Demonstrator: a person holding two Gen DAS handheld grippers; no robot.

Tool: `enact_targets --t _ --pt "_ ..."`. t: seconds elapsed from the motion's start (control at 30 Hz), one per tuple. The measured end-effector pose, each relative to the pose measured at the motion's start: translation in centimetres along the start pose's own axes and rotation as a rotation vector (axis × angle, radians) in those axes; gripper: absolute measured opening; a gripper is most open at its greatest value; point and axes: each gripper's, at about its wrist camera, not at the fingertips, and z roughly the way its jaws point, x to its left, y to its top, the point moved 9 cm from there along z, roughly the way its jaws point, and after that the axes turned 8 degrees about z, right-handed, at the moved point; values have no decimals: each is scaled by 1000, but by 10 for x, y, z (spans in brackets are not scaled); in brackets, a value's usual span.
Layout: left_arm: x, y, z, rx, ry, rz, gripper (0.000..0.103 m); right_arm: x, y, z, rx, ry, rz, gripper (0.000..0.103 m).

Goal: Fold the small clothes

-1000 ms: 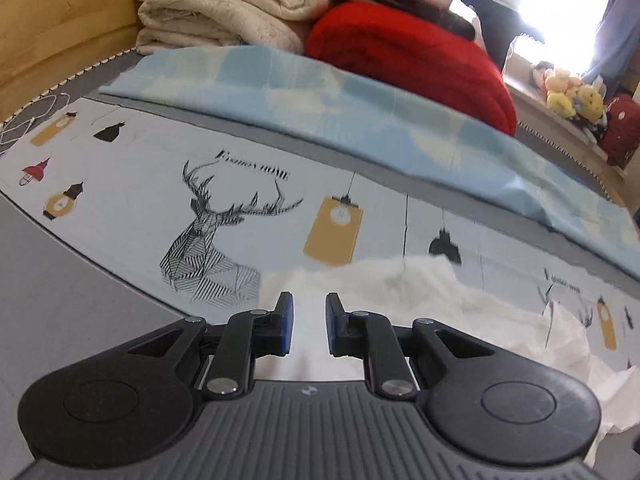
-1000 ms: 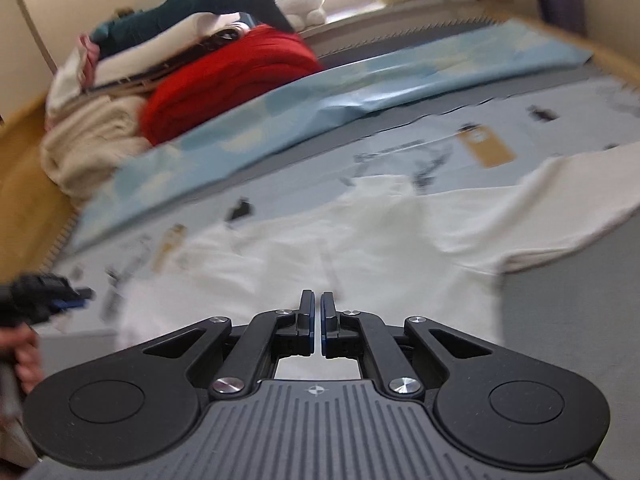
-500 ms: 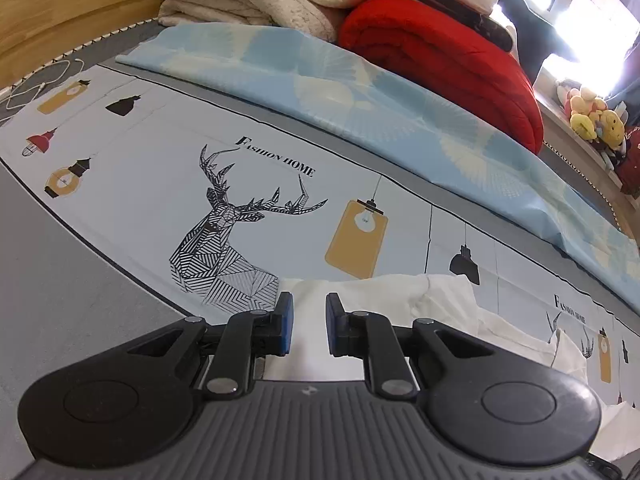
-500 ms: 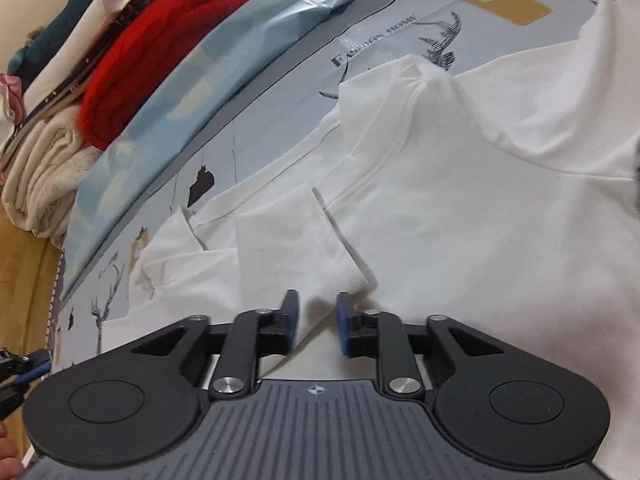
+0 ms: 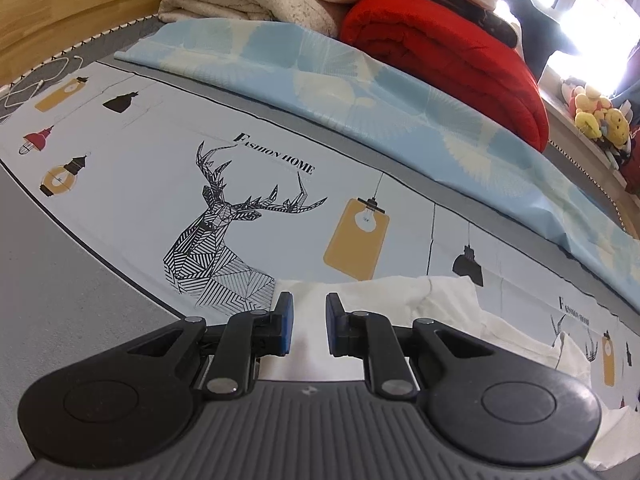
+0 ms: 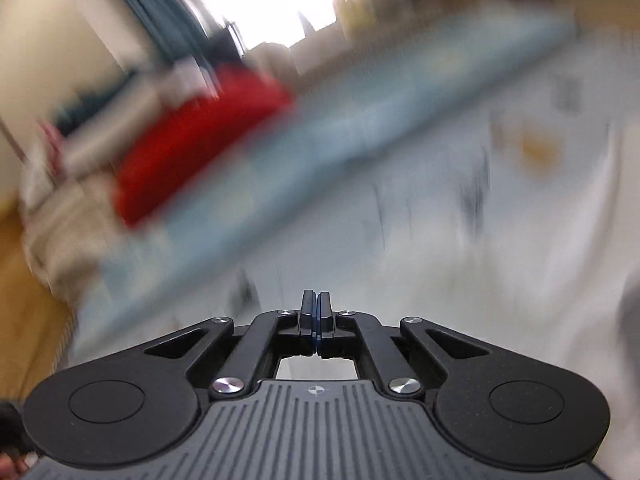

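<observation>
Left wrist view, left claw (image 5: pixel 307 322) parted over white garment (image 5: pixel 400 292), right claw (image 6: pixel 316 322) pressed together

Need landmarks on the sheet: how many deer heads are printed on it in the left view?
2. A large deer sits just left of the left gripper; a small one is at the right, partly behind the white garment, which may hide others.

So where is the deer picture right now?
In the left wrist view, the deer picture sits left of centre on the printed bed sheet, just ahead of the open left gripper, left of a yellow lamp drawing.
</observation>
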Motion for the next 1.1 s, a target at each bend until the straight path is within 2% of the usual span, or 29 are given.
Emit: enact_targets --t 0.03,0.07,0.13,0.17,0.23,0.3,0.37,0.43,0.5,0.63,0.7,0.73,0.8,0.9,1.0,1.03,1.1 --pt "-1 -1 1 2 2 3 17 -9 14 -10 -34 -28 4 0" --pt "-2 -2 2 5 2 6 17 -23 19 -12 -20 -75 32 0" --pt "-6 -5 4 15 -4 8 17 -63 5 1 117 -141 143 0" --pt "-9 -6 5 15 -8 12 17 -75 -8 9 191 -149 197 4" --pt "-14 -10 7 21 -5 25 19 -83 -37 21 310 -135 275 4" --pt "-17 -12 9 30 -10 22 19 -78 -56 31 375 -120 291 11" --pt "-17 -13 9 30 -8 21 19 -76 -66 39 401 -127 306 26" --pt "-15 -12 9 29 -4 15 19 -75 -74 48 417 -148 310 37" --pt "-11 -10 9 27 -1 5 19 -74 -83 52 438 -175 312 39" --pt "-4 -8 11 31 6 -8 19 -63 -87 60 424 -177 275 36" --pt "-4 -7 11 32 6 -4 19 -56 -86 63 425 -159 236 8" --pt "-4 -7 11 33 5 -2 19 -54 -87 65 426 -151 212 4" --pt "-3 -6 11 31 4 1 19 -51 -82 64 411 -143 200 3" --pt "-1 -6 10 31 7 -1 19 -35 -49 47 304 -100 172 3" --pt "-2 -6 9 30 -2 -3 19 -15 2 13 103 -46 94 3" --pt "-1 -6 9 30 -4 -6 19 -17 15 4 51 -63 66 3" --pt "-1 -7 9 35 -6 -10 19 -44 29 -3 14 -180 56 3"
